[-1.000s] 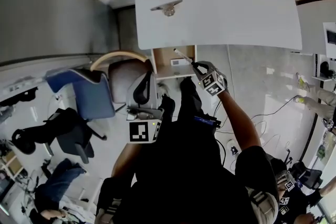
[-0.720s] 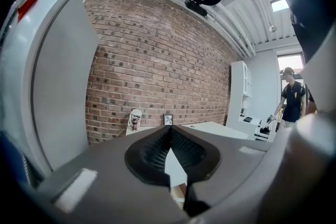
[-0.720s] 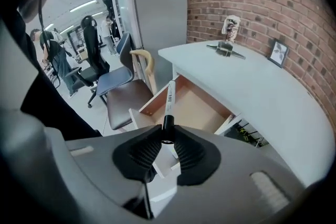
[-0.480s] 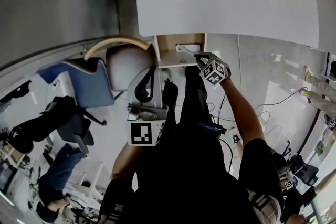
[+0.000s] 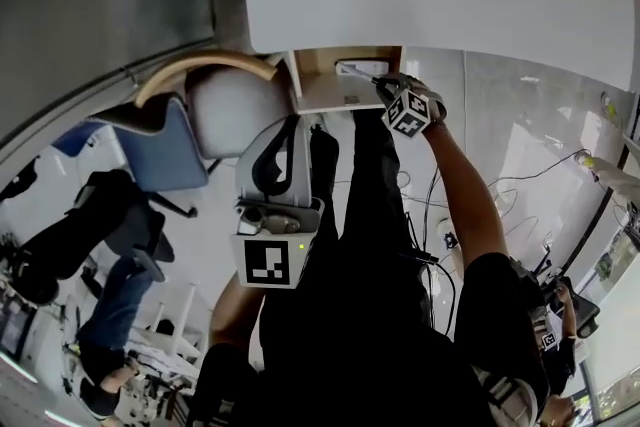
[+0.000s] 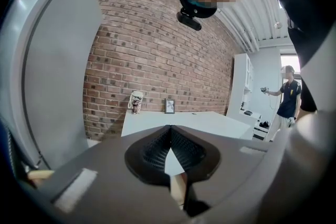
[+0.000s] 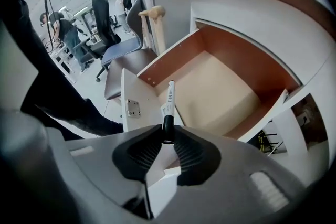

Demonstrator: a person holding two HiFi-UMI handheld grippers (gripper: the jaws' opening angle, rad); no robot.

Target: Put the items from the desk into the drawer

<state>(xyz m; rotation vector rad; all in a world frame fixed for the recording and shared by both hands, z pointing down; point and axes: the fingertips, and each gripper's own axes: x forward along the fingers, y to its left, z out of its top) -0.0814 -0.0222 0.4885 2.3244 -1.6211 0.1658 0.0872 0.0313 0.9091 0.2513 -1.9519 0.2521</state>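
The right gripper had its fingers clamped on a marker above the open drawer; the marker's print was too small to read. The left gripper had its fingers closed, empty.

Red brick wall, grey partition panel, blue office chair, pale floor, tall white cabinet

The right hand-held gripper has lowered the marker closer over the open drawer.
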